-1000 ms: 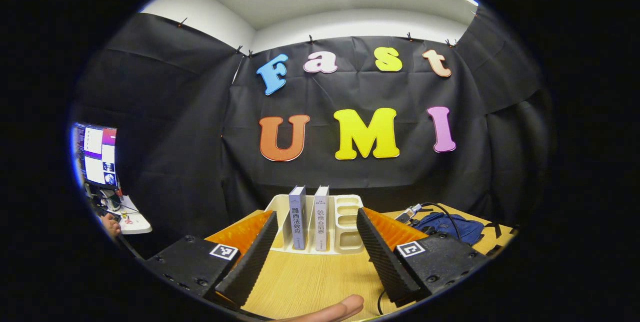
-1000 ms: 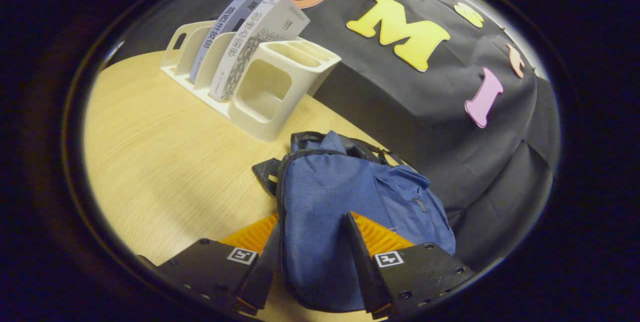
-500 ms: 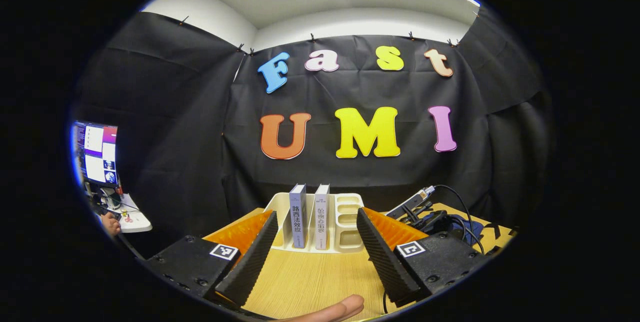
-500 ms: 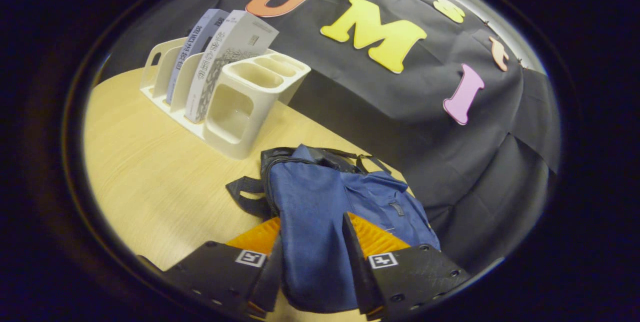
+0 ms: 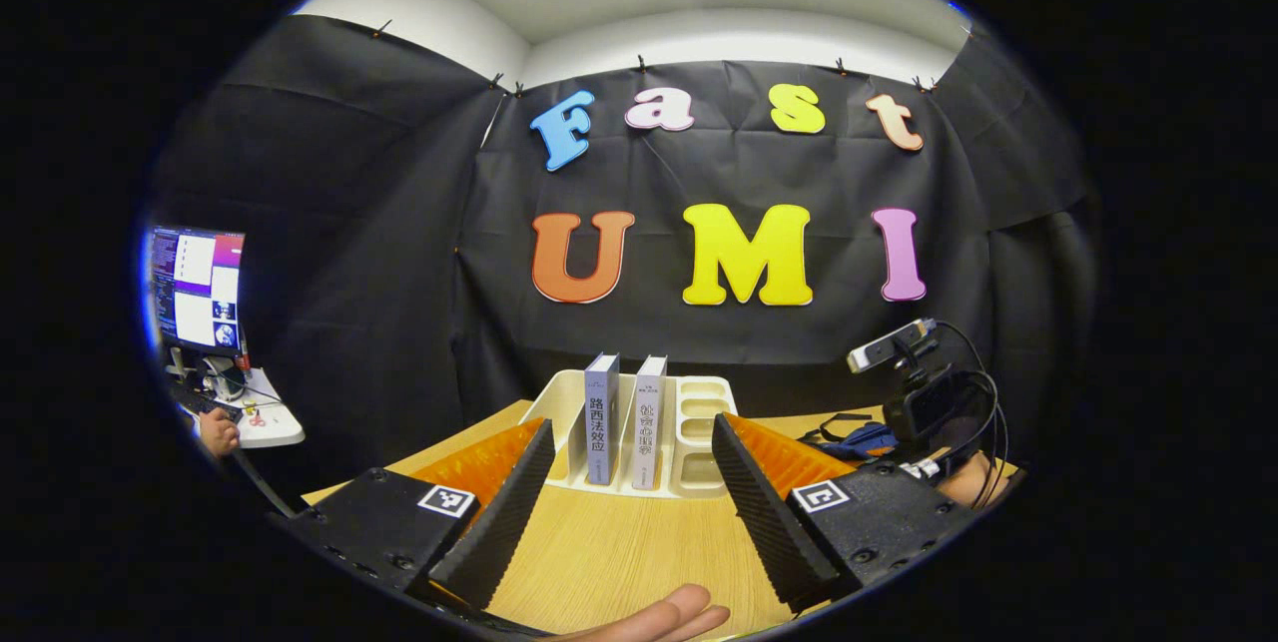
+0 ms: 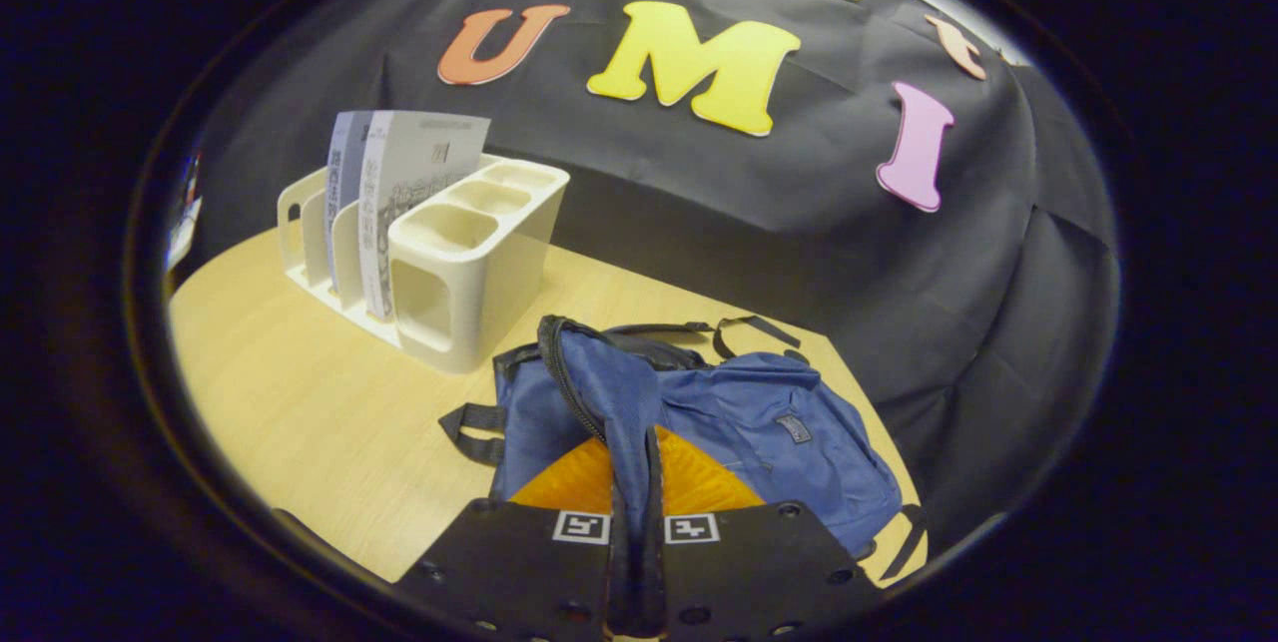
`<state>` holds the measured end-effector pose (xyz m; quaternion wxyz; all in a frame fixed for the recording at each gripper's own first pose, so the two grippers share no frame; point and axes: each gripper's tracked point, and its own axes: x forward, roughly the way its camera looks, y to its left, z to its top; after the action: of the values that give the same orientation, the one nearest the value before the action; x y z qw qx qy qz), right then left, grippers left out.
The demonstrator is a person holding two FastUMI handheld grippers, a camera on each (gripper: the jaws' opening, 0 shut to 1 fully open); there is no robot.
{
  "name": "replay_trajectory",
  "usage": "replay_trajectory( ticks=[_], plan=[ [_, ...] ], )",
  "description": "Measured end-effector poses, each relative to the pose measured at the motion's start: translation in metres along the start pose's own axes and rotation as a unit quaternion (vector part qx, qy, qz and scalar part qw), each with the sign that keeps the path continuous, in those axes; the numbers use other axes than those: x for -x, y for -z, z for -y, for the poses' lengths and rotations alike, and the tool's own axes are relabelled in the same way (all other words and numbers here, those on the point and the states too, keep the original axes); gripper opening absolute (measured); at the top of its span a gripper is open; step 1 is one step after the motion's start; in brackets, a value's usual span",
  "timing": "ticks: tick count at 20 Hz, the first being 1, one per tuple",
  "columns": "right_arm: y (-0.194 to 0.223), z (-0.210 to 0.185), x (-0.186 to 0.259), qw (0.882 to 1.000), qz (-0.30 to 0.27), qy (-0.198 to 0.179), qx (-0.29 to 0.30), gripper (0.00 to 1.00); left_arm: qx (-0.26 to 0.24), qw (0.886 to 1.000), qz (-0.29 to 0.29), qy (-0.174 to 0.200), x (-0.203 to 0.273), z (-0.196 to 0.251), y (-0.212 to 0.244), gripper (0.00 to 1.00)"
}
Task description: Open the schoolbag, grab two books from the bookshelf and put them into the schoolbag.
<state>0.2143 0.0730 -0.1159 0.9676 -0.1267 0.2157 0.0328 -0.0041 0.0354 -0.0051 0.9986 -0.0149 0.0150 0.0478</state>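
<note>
Over the last second the right tool [image 6: 636, 522] has closed from a loose straddle to a tight pinch on a fold of the blue schoolbag [image 6: 739, 422], lifting it beside the zip, so opening has begun. The bag lies on the counter [image 6: 300, 402], right of the bookshelf [image 6: 469, 263]. The left tool [image 5: 629, 492] hangs wide and empty, facing two upright books [image 5: 624, 417].
</note>
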Motion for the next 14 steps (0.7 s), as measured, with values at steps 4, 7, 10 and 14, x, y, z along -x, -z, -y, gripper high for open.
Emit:
replay_trajectory(
  ticks=[4, 7, 10, 14],
  plan=[
    [-0.021, 0.035, 0.003, 1.0, 0.011, -0.018, -0.006, 0.05, 0.003, 0.999, -0.04, -0.002, -0.024, 0.004, 0.022, 0.99],
    [-0.037, 0.058, 0.007, 0.999, 0.022, -0.025, -0.015, 0.05, 0.013, 0.998, -0.062, 0.0, -0.043, 0.009, 0.03, 1.0],
    [-0.052, 0.077, 0.013, 0.998, 0.027, -0.039, -0.035, 0.05, 0.012, 0.997, -0.072, 0.009, -0.063, 0.017, 0.029, 1.0],
    [-0.071, 0.105, 0.017, 0.998, 0.041, -0.043, -0.038, 0.05, 0.014, 0.996, -0.082, 0.014, -0.094, 0.023, 0.025, 1.0]
  ],
)
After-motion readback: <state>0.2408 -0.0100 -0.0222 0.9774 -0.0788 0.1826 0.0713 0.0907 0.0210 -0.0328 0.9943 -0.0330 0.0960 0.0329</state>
